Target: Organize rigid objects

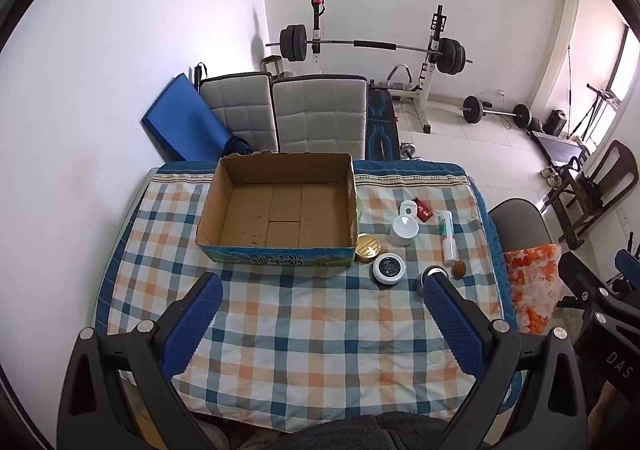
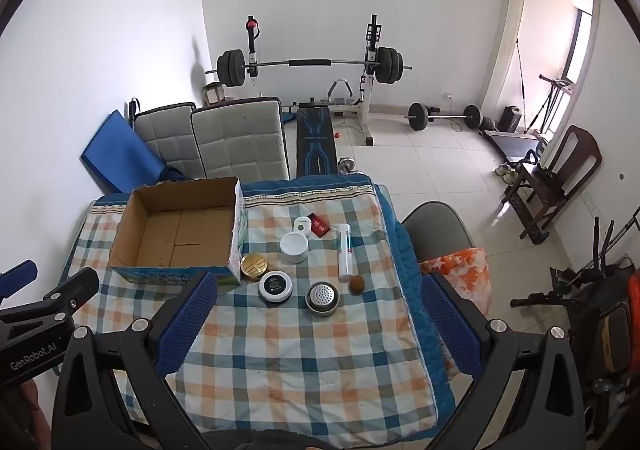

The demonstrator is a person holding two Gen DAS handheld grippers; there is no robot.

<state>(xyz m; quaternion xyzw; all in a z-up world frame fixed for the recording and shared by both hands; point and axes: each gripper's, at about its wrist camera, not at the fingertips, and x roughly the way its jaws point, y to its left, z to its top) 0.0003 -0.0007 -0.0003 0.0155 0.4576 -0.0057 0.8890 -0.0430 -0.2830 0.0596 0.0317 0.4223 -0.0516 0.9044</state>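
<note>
At the left of the checked tablecloth (image 2: 280, 350) stands an open cardboard box (image 2: 176, 234), nothing in it, its printed blue front facing the camera. Just beside its right front corner sits a gold round tin (image 2: 253, 267), and touching or nearly touching that, a white-rimmed jar with a dark lid (image 2: 275, 286). Behind them stands a white cylinder (image 2: 294, 247), with a small white round case (image 2: 302, 226) and a red packet (image 2: 320, 226) further back. Next comes a round container with a perforated metal top (image 2: 322, 297), then a white tube (image 2: 345, 252) lying lengthwise, and near its front end a small brown object (image 2: 357, 284), possibly a walnut. The left gripper (image 1: 322, 286) hovers spread wide, holding nothing; the right gripper (image 2: 318, 288) likewise gapes, unloaded.
</note>
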